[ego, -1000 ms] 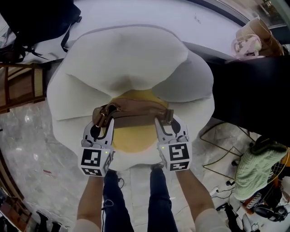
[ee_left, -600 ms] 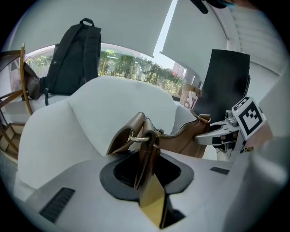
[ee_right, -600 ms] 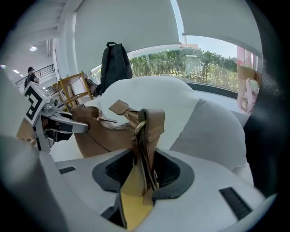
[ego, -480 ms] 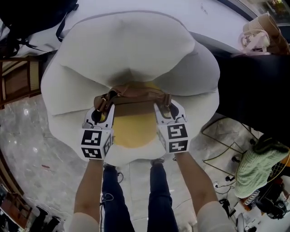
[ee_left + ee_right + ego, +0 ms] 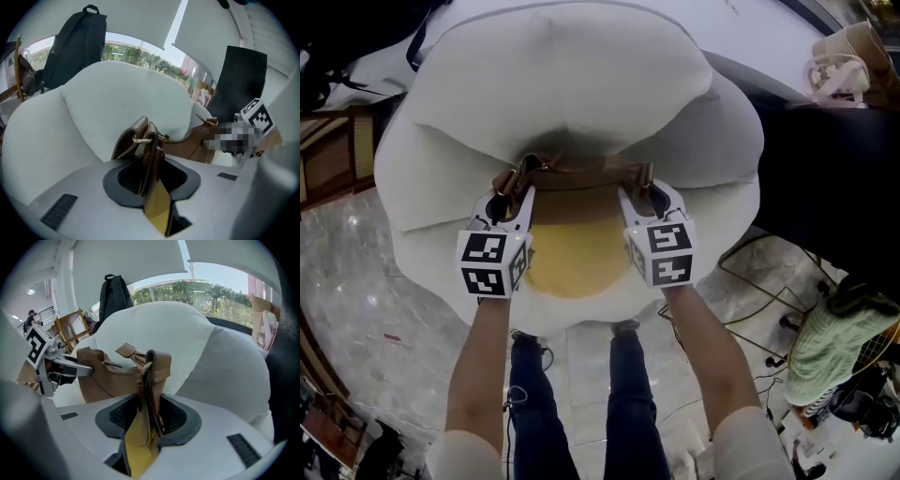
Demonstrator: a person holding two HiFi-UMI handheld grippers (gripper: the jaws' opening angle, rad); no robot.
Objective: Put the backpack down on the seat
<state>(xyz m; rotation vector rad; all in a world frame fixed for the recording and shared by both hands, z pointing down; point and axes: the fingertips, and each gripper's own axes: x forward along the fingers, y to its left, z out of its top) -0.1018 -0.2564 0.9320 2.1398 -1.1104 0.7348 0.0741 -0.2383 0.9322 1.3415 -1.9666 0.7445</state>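
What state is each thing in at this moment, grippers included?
brown bag: zipped, held at both ends over the back of the yellow seat cushion; contact unclear.
left gripper: shut on the bag's left end.
right gripper: shut on the bag's right end.
white chair: upright, facing the person.
black backpack: upright behind the chair.

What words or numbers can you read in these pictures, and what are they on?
None: no word, number or brand can be read in any view.
Left cube and right cube: only black-and-white square patterns, no letters.
Brown bag: no label shows.
Paper bag far off: too small and blurred to tell.
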